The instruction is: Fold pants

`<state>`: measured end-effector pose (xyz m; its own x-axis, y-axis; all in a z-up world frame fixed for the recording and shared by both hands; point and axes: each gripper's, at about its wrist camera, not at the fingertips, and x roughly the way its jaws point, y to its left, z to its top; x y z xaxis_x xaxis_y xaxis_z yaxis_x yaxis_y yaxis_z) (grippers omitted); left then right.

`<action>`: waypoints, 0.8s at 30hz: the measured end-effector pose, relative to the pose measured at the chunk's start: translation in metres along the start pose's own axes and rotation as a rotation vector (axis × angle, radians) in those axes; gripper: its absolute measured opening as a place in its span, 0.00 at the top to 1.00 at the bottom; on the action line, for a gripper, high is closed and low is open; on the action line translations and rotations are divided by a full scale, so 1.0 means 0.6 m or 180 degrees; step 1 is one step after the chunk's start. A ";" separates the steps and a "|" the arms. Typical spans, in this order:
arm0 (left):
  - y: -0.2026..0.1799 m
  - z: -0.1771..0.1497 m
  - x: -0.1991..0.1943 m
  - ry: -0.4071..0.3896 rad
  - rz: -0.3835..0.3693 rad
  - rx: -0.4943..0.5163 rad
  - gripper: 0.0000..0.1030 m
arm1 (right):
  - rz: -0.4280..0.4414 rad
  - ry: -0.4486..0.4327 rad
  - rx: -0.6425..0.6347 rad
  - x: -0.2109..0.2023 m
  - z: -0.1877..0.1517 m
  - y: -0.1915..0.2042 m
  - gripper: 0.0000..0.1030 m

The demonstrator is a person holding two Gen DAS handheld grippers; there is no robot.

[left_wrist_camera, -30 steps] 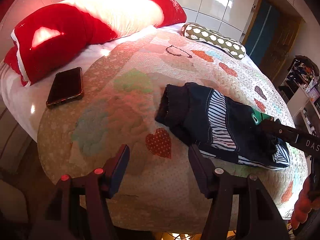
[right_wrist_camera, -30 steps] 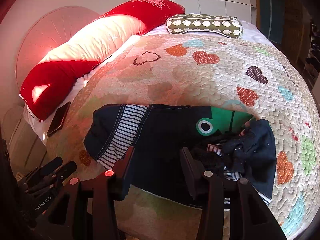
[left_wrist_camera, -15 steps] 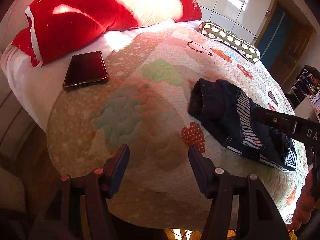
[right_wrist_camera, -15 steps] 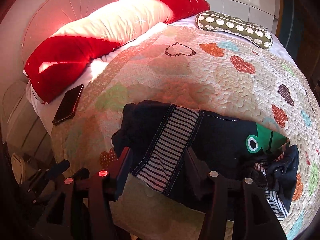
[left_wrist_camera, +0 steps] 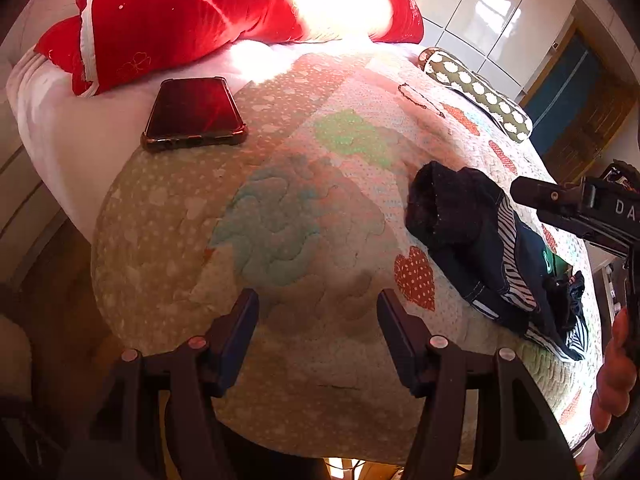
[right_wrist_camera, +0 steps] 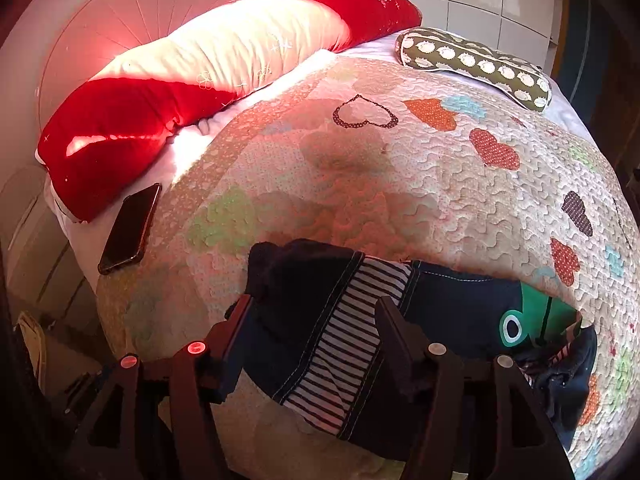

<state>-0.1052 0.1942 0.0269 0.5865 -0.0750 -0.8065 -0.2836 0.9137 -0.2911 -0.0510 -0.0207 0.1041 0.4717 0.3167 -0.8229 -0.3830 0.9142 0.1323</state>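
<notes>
I find the pants (right_wrist_camera: pixel 360 332), dark navy with a striped band and a green patch, lying in a partly bunched strip on the quilt (right_wrist_camera: pixel 420 184) near the edge of the bed closest to me. Their long axis runs left to right across the right wrist view, cuff end at left, crumpled waist end at right.

My right tool (right_wrist_camera: pixel 312 336) stands wide open directly over the striped band, gripping nothing; its two fingers straddle the cloth across the strip's width. I cannot tell whether they touch the fabric.

My left tool (left_wrist_camera: pixel 316 332) is likewise wide open and empty, over bare quilt. The pants lie to its right and somewhat ahead, the cuff end nearest it, well apart from its fingers.

Judgement: the right tool is the nearer, and positioned to take the mid-section. The left would need to travel rightward to reach the cuff.

A phone (left_wrist_camera: pixel 194 114) rests near the red pillow (left_wrist_camera: pixel 180 16), clear of the work.
</notes>
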 end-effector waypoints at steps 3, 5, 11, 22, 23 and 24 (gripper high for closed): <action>0.009 0.000 0.003 0.0009 -0.0038 -0.0092 0.41 | 0.0044 0.0064 -0.0101 0.019 0.012 0.021 0.36; 0.014 0.001 0.004 0.0005 -0.0050 -0.0146 0.41 | 0.0044 0.0159 -0.0188 0.039 0.017 0.037 0.35; 0.028 -0.001 0.001 -0.0026 -0.0101 -0.0279 0.41 | -0.0149 0.0540 -0.0379 0.121 0.024 0.074 0.29; 0.007 0.005 0.001 -0.0056 -0.0431 -0.0351 0.41 | -0.0235 0.0483 -0.0464 0.136 0.027 0.052 0.78; 0.000 0.006 0.004 -0.0042 -0.0501 -0.0334 0.41 | -0.0185 0.0459 -0.0419 0.129 0.028 0.044 0.80; -0.009 0.008 0.007 -0.0026 -0.0561 -0.0293 0.40 | -0.0118 0.0437 -0.0361 0.123 0.029 0.035 0.81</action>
<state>-0.0975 0.1911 0.0277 0.6391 -0.2271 -0.7348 -0.2440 0.8462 -0.4737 -0.0106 0.0264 0.0559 0.3771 0.2387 -0.8949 -0.4583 0.8877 0.0437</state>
